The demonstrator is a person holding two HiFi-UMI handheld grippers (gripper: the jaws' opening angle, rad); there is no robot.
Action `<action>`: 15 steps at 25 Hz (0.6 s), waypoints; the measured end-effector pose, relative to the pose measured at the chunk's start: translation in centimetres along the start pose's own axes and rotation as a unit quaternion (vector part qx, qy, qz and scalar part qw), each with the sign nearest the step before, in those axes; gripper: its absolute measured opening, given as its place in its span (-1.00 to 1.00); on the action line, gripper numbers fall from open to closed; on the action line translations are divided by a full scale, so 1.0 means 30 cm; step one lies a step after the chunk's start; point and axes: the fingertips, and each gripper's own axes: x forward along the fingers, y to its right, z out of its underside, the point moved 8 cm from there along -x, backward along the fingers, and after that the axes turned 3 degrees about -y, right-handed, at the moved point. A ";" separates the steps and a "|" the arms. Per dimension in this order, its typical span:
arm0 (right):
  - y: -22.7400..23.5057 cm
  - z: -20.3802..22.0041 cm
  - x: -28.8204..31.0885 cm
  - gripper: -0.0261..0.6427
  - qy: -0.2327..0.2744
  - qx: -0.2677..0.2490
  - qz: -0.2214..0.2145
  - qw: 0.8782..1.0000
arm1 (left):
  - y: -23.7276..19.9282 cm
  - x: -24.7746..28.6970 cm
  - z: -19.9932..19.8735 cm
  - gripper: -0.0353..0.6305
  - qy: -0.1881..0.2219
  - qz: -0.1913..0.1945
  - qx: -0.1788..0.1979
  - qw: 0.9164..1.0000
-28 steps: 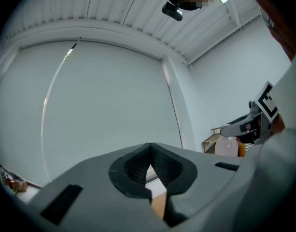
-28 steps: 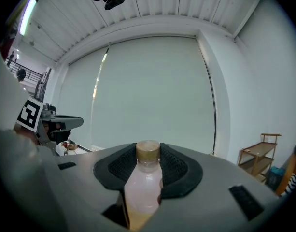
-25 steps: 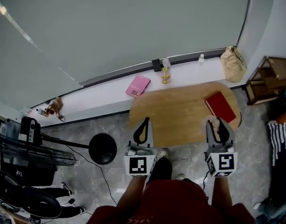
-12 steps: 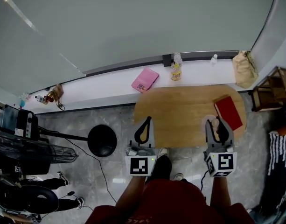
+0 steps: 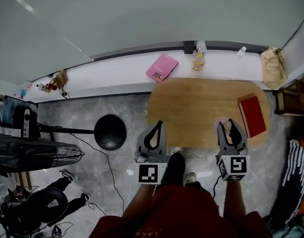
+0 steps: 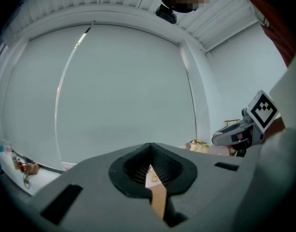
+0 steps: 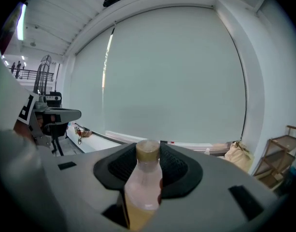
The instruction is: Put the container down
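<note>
Wooden surface [image 5: 201, 108] sits just ahead of both grippers in the head view. Only the right gripper view shows the load clearly: the right gripper [image 7: 147, 153] is clamped on a clear bottle [image 7: 144, 187] with a tan cap and yellowish liquid low down, at the surface's near edge. Left gripper view: the left gripper [image 6: 150, 149] has its jaws together with nothing between them. A red book [image 5: 253, 115] on the surface shows in the head view only.

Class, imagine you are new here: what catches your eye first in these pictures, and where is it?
The right gripper clamps a tan-capped bottle upright in its fingers, over the near edge of the oval wooden table. A red book lies at the table's right end.
</note>
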 end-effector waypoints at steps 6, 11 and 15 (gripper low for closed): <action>-0.047 0.116 0.130 -0.50 -0.045 0.008 -0.019 0.999 | -0.051 0.026 0.110 -0.88 -0.032 -0.003 -0.017 0.999; -0.091 0.205 0.230 -0.50 -0.079 0.004 -0.036 0.996 | -0.079 0.064 0.194 -0.88 -0.048 0.000 -0.025 0.999; -0.115 0.287 0.316 -0.50 -0.110 0.005 -0.050 0.993 | -0.089 0.091 0.264 -0.88 -0.072 0.003 -0.036 0.997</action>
